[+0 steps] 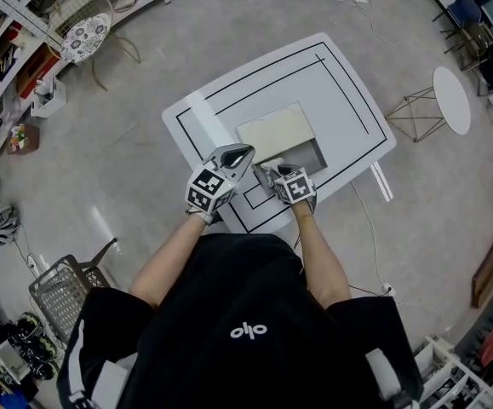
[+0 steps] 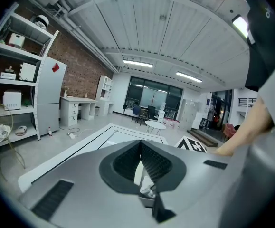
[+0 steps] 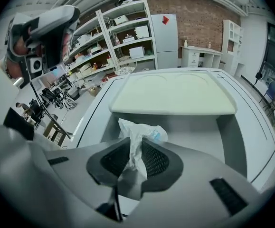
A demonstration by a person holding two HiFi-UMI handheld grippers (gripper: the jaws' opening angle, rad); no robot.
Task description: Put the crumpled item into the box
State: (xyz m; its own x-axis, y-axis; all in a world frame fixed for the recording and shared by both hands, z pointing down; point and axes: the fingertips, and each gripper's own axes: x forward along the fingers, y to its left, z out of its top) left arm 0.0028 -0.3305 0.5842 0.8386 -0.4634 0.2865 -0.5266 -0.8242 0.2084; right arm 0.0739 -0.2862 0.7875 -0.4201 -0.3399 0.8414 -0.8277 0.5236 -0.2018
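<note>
Now at carry-to-box step: right gripper (image 3: 136,152) pinches crumpled wrapper (image 3: 140,131) between narrow jaws, at near edge of open box (image 3: 228,139), lid (image 3: 173,96) behind. Left gripper (image 2: 141,161) idle, jaws together, seemingly empty. Next: move over opening, spread jaws, drop wrapper inside.

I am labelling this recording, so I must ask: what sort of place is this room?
Probably a lab or workshop rather than a home: tall, loaded open storage shelves, a bare brick wall and a plain concrete floor.
</note>
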